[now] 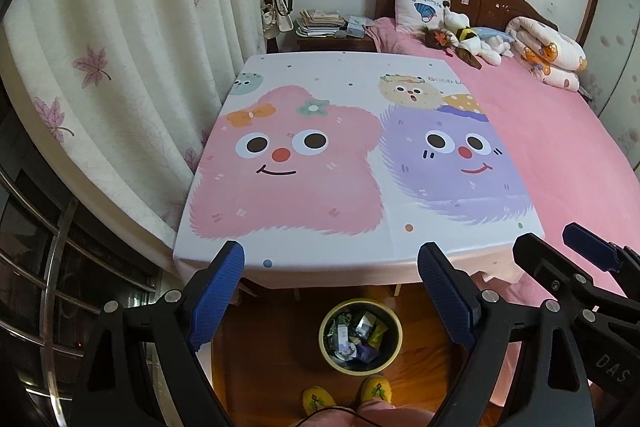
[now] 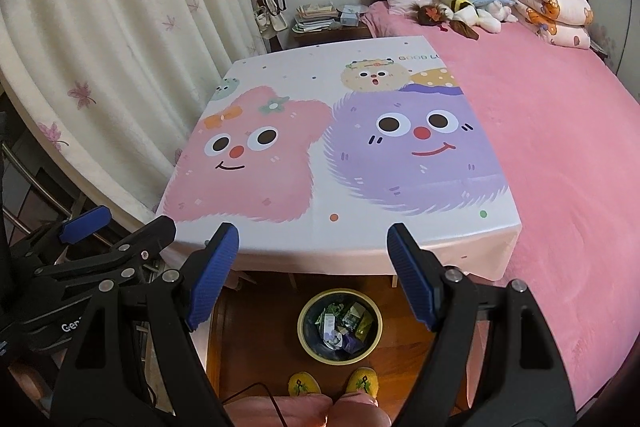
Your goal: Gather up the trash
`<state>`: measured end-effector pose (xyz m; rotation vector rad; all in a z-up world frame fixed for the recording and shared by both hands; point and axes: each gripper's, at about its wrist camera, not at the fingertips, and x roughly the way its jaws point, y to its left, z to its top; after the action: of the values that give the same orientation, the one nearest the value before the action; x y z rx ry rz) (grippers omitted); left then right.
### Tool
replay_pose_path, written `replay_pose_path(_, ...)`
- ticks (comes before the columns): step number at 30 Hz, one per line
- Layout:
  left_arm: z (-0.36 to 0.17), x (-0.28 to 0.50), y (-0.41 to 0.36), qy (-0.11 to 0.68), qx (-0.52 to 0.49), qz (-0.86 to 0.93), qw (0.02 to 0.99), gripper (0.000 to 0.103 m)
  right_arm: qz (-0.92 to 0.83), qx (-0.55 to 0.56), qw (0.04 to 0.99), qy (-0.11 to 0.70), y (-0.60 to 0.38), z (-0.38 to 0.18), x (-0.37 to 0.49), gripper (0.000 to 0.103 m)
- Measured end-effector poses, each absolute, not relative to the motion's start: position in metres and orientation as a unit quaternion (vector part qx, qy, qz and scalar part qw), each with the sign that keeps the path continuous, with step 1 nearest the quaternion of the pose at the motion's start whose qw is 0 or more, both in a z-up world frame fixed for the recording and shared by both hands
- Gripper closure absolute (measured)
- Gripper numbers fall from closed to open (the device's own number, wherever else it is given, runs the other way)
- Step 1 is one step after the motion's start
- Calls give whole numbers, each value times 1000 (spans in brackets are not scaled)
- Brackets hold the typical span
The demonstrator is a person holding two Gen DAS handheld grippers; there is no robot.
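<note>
Trash (image 1: 359,337) fills a round bin (image 1: 394,345) on the wooden floor, near the cartoon-cloth table (image 1: 320,163) edge, just beyond yellow slippers (image 1: 316,401). Left gripper (image 1: 331,289) and right gripper (image 2: 313,269) hang wide open, empty, above it. Pink bed (image 1: 560,147) lies right.

Cartoon tablecloth (image 1: 320,163), pink bed (image 1: 560,147), curtain (image 1: 120,67)
</note>
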<state>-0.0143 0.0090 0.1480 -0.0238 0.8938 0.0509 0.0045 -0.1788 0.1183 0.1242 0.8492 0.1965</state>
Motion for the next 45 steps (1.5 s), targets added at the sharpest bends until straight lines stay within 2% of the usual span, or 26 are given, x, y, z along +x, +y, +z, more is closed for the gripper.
replay_pose_path(45, 124, 1, 8, 452, -8, 34, 891, 13, 110, 69, 891, 434, -184, 90, 28, 28)
